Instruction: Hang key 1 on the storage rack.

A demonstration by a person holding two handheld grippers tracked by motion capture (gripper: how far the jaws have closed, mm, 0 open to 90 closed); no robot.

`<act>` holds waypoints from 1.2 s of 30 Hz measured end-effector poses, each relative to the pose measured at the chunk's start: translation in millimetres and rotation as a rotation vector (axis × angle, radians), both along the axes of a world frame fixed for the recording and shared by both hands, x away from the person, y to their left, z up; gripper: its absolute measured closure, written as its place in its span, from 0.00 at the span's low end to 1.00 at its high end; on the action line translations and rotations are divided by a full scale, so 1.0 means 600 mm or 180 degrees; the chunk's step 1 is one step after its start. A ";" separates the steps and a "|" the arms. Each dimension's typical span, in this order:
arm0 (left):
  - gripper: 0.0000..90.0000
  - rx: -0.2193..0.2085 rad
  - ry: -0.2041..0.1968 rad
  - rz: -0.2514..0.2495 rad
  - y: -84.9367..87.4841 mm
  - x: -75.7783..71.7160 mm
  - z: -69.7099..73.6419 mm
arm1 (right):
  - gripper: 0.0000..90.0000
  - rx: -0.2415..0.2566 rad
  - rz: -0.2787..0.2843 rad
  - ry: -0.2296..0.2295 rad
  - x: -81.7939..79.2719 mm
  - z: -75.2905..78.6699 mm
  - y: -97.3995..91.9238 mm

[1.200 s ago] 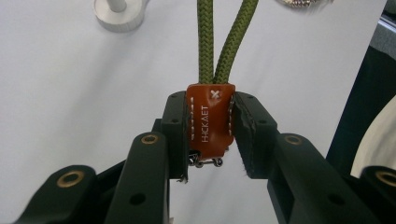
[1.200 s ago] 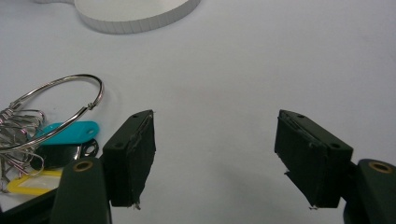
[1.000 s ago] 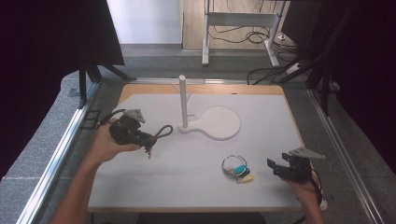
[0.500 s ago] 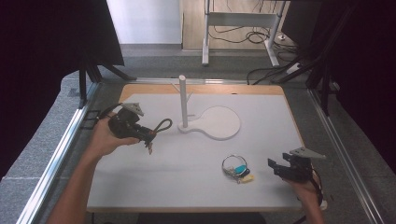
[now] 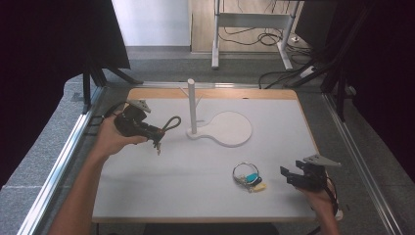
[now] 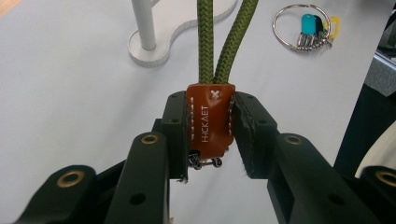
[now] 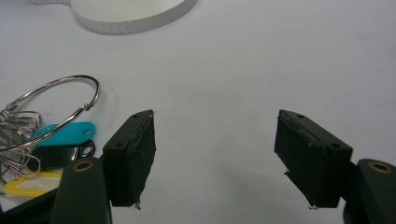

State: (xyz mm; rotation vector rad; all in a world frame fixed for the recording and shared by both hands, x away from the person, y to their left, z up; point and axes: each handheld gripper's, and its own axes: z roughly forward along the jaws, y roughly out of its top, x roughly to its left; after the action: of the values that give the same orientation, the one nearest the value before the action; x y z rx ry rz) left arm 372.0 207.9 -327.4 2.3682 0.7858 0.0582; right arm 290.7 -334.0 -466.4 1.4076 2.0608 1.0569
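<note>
My left gripper [image 5: 155, 134] is clamped on the brown stitched leather tab [image 6: 209, 122] of an olive-green braided cord loop [image 5: 170, 122], and I hold it above the white table [image 5: 195, 196], to the left of the tall white peg [image 5: 192, 105] that stands on a flat white paddle-shaped base [image 5: 227, 128]. In the left gripper view the two cord strands run up and away from the tab toward that peg, so the loop points the right way. I judge the step in hand to be hanging the loop on the peg. To do it well I should lift until the loop clears the peg's top, keep the loop open and facing the peg, bring it over, then lower before letting go. The cord is limp and may twist, so a slow, level approach suits it.

My right gripper [image 5: 292, 175] rests near the table's front edge, well to the right of the peg, jaws spread wide and holding nothing. Just beside it lies a steel key ring with teal, black and yellow tags [image 5: 248, 175].
</note>
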 end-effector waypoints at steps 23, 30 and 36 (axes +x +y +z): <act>0.75 -0.0262 0.0081 0.0050 0.012 0.046 0.009 | 0.33 -0.0004 -0.0002 0.0017 0.001 -0.002 0.000; 0.75 -0.0309 0.0096 0.0073 0.014 0.060 0.014 | 0.33 -0.0006 0.0001 0.0016 0.002 -0.002 -0.002; 0.75 -0.0337 0.0100 0.0081 0.015 0.069 0.016 | 0.33 -0.0004 -0.0011 0.0031 0.002 -0.003 -0.003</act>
State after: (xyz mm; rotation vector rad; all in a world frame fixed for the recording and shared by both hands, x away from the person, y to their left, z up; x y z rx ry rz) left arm 413.5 216.8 -318.0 2.2644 0.8139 -0.0098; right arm 292.0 -335.6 -468.2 1.4177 2.0648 1.0493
